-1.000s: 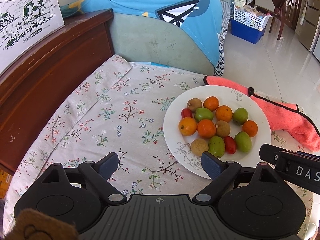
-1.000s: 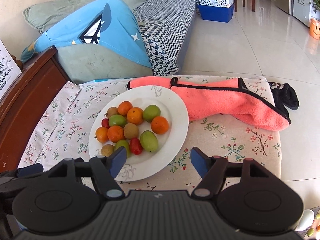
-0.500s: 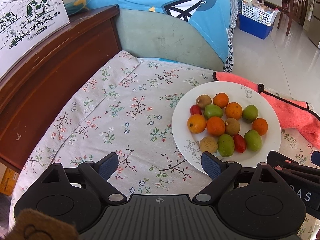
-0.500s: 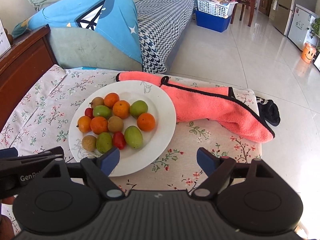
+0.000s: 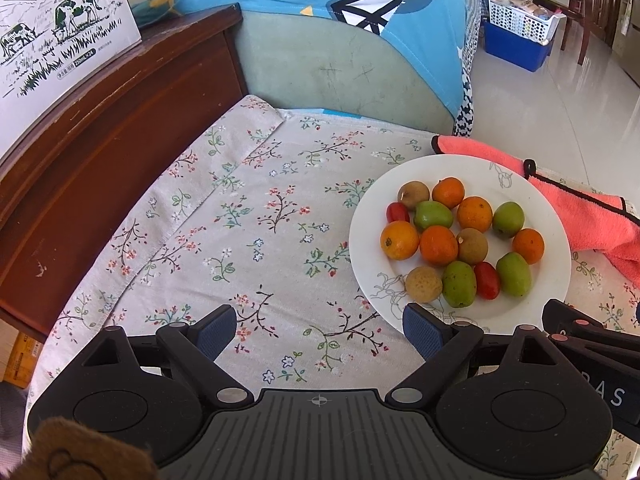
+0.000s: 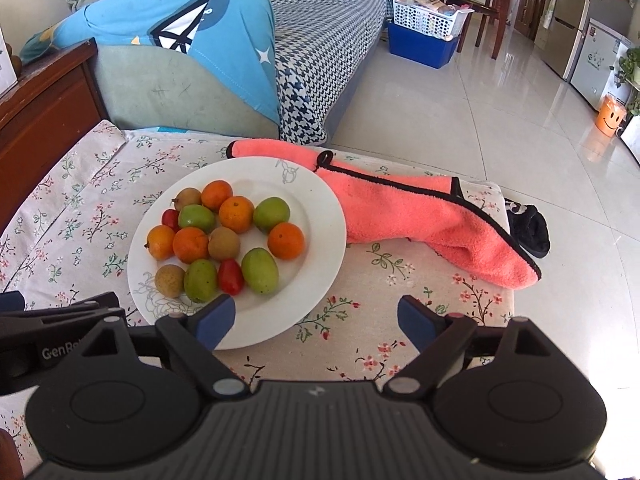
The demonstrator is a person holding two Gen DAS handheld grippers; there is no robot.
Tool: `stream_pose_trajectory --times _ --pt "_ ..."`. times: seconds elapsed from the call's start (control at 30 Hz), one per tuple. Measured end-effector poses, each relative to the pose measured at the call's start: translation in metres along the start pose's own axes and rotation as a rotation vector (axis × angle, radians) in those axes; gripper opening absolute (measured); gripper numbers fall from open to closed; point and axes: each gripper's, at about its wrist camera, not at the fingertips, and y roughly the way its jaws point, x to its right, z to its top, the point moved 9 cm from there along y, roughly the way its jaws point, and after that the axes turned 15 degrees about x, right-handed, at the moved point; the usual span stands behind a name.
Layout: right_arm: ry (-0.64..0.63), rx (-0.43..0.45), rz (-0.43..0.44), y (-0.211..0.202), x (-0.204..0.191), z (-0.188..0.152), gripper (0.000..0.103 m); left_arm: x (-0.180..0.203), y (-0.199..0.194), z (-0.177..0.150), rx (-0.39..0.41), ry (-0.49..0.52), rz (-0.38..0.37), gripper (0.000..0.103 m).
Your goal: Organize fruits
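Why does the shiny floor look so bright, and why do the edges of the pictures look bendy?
Right wrist view: sunlight glares off the glossy white tiled floor, washing out patches; the round white plate of fruit stays sharp. Left wrist view: the fisheye lens curves the dark wooden cabinet and the floral tablecloth, and the corners go black. Both views: no blur visible.

A floral tablecloth (image 5: 256, 220) covers the table (image 6: 494, 308). On it lies a white plate (image 6: 320, 216) of fruit, with a pink towel (image 6: 420, 216) touching the plate's far rim and stretching toward the table's right edge.
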Motion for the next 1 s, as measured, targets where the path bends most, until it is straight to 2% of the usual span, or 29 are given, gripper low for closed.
stream_pose_trajectory --times 1.0 --pt "-0.054 -0.018 -0.004 0.002 -0.006 -0.009 0.088 -0.004 0.001 -0.010 -0.024 0.026 0.027 0.092"
